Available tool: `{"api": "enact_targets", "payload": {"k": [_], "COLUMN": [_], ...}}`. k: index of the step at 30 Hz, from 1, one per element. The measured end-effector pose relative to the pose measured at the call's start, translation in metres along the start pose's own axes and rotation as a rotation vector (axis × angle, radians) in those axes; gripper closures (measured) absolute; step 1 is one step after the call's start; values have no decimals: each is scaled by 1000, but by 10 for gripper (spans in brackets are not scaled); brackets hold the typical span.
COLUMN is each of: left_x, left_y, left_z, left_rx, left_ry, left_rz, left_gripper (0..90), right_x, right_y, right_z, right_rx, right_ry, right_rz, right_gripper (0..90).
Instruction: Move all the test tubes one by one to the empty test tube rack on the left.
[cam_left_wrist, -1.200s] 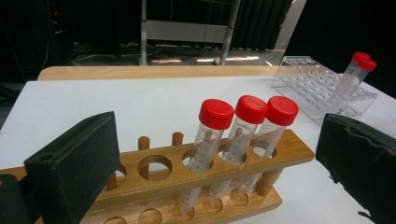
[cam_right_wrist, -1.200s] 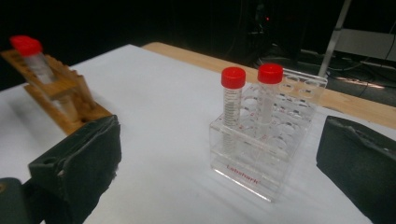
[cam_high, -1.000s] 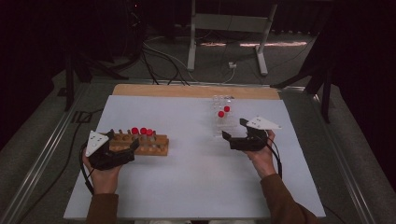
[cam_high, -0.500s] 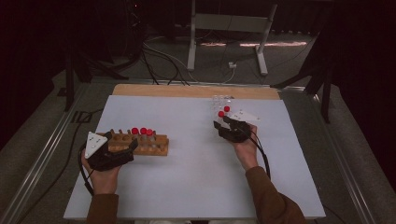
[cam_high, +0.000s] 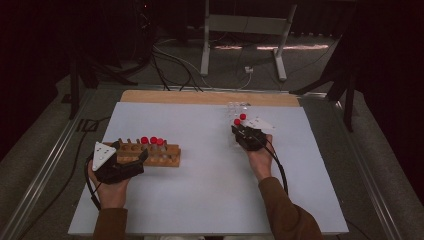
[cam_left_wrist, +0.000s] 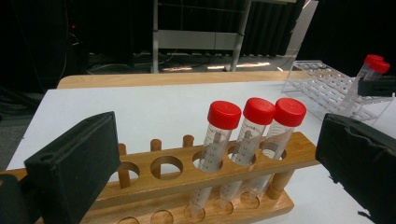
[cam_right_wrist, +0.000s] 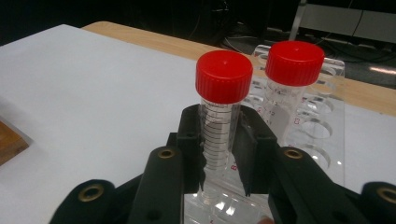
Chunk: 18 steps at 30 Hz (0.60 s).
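Note:
A wooden rack (cam_high: 167, 155) (cam_left_wrist: 187, 175) at the left holds three red-capped tubes (cam_high: 152, 141) (cam_left_wrist: 250, 116) upright. My left gripper (cam_high: 131, 151) (cam_left_wrist: 217, 158) stands open, its jaws on either side of the rack's near end. At the right, a clear plastic rack (cam_high: 235, 107) (cam_right_wrist: 322, 126) carries two red-capped tubes. My right gripper (cam_high: 239, 129) (cam_right_wrist: 219, 140) has just been closing its jaws and is shut on the nearer tube (cam_right_wrist: 224, 74), below the cap. The other tube (cam_right_wrist: 294, 63) stands just behind it in the clear rack.
The white tabletop (cam_high: 200, 200) has a wooden strip (cam_high: 210, 97) along its far edge. Beyond it lie cables and a metal stand's legs (cam_high: 240, 50) on the dark floor. Several holes of the wooden rack (cam_left_wrist: 163, 165) are vacant.
My right gripper moved left and forward to the clear rack and closed its jaws on the nearer red-capped tube. The left gripper stayed in place.

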<state>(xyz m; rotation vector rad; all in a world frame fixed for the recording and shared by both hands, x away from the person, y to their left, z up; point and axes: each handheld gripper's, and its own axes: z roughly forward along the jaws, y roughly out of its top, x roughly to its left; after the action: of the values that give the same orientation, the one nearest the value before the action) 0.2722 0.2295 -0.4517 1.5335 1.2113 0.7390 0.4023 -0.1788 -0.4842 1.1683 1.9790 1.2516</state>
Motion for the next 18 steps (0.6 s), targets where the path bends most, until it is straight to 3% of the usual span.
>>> {"api": "enact_targets", "payload": {"k": [7, 18], "left_x": [1, 1], "left_y": [0, 0], "left_z": [-1, 0], "left_rx": [0, 6], "left_ry": [4, -3], "left_rz": [-2, 2], "left_gripper": [7, 7], "right_x": [2, -1], "right_y": [1, 8], "right_z": [0, -7], "right_rx": [3, -28], "right_ry": [-9, 4], "right_rz": [-11, 15], "right_gripper": [743, 743]}}
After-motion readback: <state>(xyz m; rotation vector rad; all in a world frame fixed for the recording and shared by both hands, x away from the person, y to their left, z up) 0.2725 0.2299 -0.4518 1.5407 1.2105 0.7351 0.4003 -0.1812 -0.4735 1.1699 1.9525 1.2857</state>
